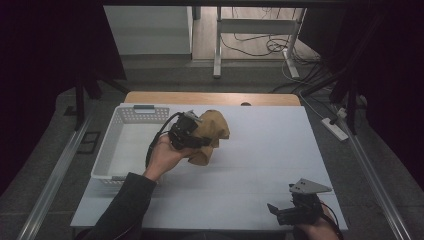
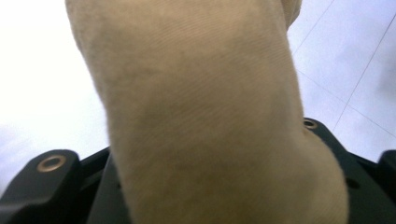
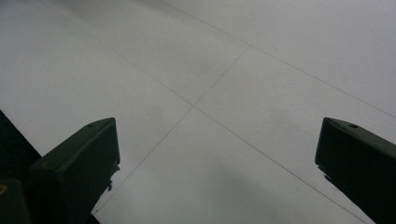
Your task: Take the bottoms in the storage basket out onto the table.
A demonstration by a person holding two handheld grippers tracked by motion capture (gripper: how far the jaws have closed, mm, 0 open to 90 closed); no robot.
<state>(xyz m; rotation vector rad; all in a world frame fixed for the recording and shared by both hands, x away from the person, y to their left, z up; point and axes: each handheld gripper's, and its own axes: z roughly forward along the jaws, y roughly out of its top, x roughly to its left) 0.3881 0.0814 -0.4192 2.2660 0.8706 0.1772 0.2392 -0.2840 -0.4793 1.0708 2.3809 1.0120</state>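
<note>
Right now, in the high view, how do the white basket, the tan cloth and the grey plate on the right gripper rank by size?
1. White basket, plainly largest.
2. Tan cloth, bunched in the left gripper, so likely bigger when spread.
3. Grey three-cornered plate, smallest, though it sits nearer the camera.

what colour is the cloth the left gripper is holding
Plain tan, no pattern. The cloth shows best in the left gripper view, bunched in the left gripper.

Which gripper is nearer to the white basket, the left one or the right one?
Left. The left gripper, holding a tan cloth, is just beside the white basket; the right gripper is far away at the table's near right corner.
</note>
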